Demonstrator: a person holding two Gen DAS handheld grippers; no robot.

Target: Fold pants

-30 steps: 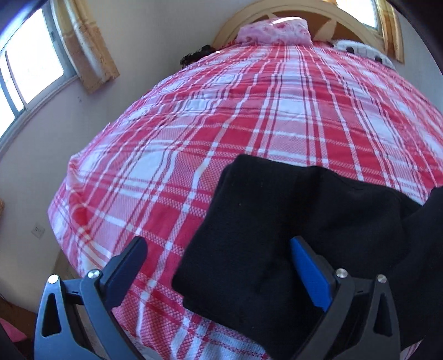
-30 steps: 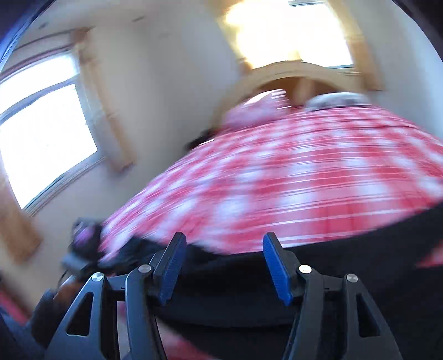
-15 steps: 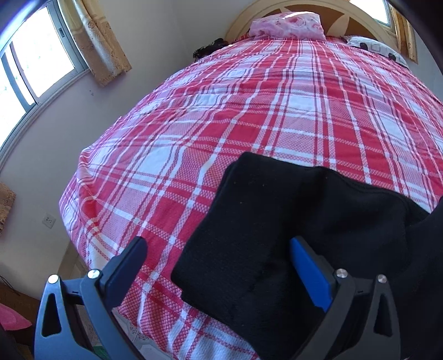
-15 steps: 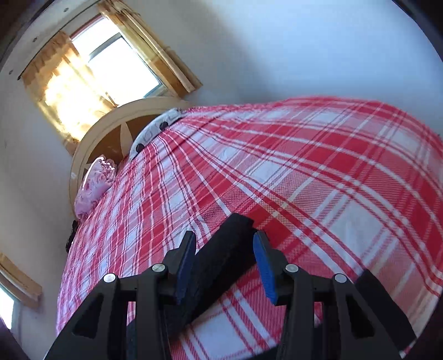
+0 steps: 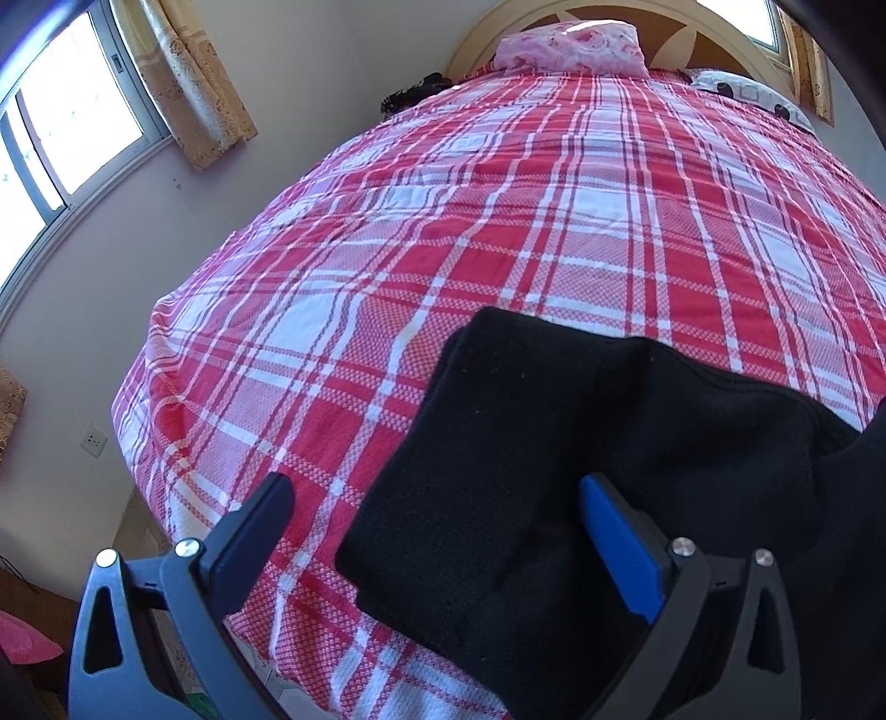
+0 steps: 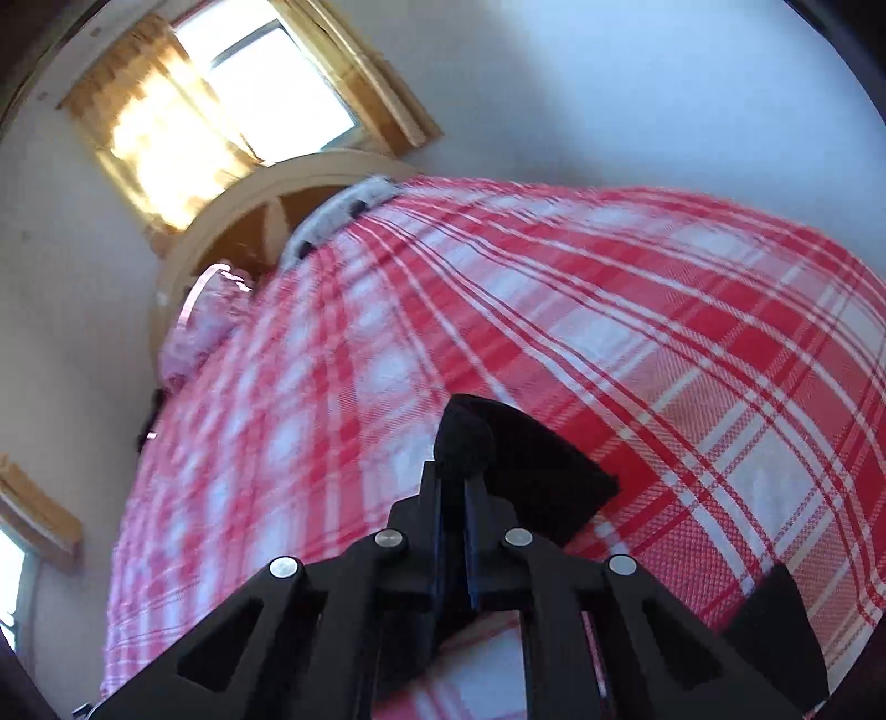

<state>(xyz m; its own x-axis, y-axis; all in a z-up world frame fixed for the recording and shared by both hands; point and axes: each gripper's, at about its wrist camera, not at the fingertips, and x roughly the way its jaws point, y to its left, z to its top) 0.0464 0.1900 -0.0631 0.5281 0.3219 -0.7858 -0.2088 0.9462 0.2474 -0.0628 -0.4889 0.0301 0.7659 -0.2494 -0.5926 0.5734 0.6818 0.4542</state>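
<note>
Apparently, right hand-held gripper [image 6: 453, 493] pinching pants [image 6: 531, 471] edge

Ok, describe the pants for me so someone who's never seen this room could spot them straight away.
Start from the big bed with the red and white plaid bedspread. The pants lie on it at the end farthest from the pink pillow. They are the only plain black fabric on the plaid, folded thick, with one corner pinched in the right gripper.
</note>
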